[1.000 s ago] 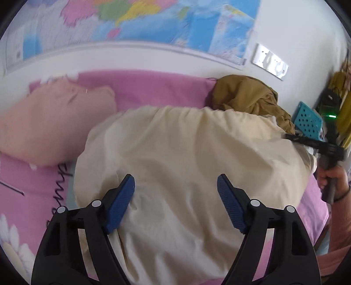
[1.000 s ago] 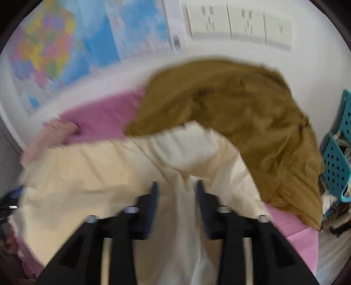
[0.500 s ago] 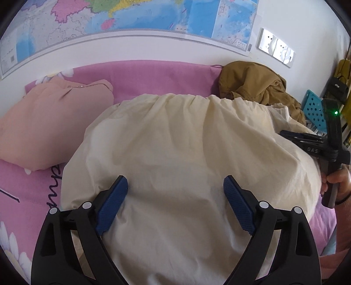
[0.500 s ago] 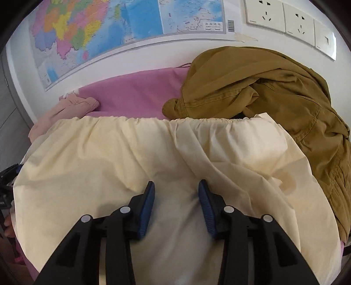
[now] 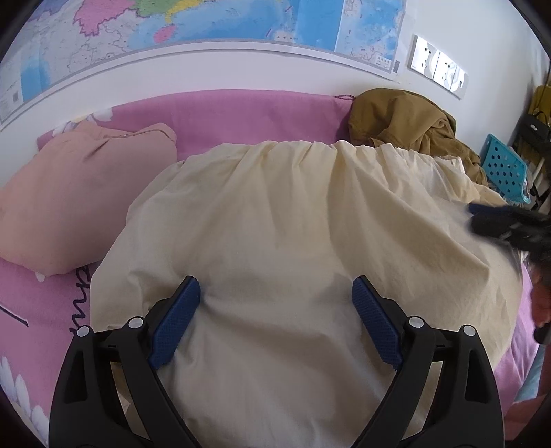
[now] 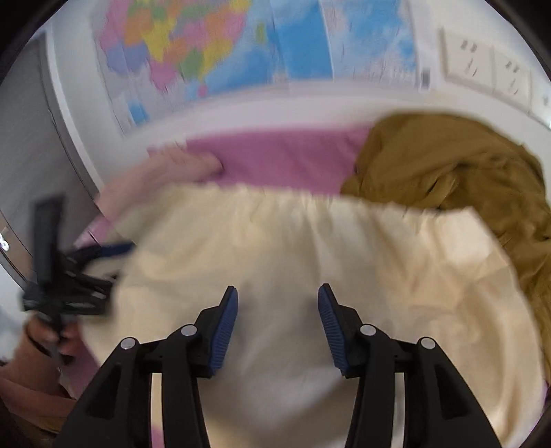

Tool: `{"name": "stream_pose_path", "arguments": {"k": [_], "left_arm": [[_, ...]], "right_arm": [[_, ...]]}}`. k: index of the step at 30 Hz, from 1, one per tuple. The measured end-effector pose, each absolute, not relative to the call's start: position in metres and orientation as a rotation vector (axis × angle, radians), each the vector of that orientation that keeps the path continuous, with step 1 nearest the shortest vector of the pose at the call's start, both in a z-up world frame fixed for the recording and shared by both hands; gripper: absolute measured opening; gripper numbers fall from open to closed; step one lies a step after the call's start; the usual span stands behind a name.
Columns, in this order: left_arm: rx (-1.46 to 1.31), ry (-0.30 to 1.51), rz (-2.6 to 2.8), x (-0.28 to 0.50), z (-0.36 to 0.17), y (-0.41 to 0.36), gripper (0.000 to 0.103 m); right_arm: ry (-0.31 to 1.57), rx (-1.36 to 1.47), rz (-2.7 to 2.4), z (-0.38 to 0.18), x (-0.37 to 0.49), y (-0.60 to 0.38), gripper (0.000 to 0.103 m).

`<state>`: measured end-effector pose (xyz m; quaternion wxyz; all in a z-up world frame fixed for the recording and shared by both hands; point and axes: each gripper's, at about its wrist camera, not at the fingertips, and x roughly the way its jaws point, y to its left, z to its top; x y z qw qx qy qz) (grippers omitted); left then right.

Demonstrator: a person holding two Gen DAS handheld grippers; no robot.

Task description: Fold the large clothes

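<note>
Left gripper: fingers spread wide, holding nothing, above the near part of the cream garment. Right gripper: fingers parted, holding nothing, over the same cloth. Garments counted: one cream, spread flat; one pink far left; one olive-brown far right, crumpled. Surface: pink bedsheet. Beyond: white wall, map, sockets.

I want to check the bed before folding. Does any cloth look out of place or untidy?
Yes. The brown jacket lies crumpled in a heap at the far right, and the cream garment overlaps its near edge. The cream garment is wrinkled, not flat.
</note>
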<state>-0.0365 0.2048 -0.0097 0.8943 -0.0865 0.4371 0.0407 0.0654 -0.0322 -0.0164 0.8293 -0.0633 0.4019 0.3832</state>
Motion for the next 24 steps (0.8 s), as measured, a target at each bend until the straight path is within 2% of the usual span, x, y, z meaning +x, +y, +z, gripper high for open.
{"name": "stream_pose_path", "arguments": {"k": [4, 8, 10, 16, 24], "left_arm": [[-0.169, 0.912, 0.089, -0.032, -0.012, 0.205, 0.090], [-0.185, 0.923, 0.102, -0.032, -0.010, 0.205, 0.091], [-0.200, 0.911, 0.112, -0.037, -0.003, 0.205, 0.091], [-0.282, 0.840, 0.098, -0.066, 0.020, 0.212, 0.091], [-0.402, 0.752, -0.002, -0.133, 0.039, 0.230, 0.091]], "right_arm": [[0.904, -0.070, 0.787, -0.042, 0.088, -0.030, 0.049], [0.930, -0.073, 0.779, -0.032, 0.083, -0.031, 0.052], [0.939, 0.004, 0.806, -0.018, 0.076, -0.049, 0.061], [0.914, 0.216, 0.914, 0.012, 0.030, -0.118, 0.072], [1.086, 0.503, 0.908, -0.038, -0.007, -0.186, 0.076]]}}
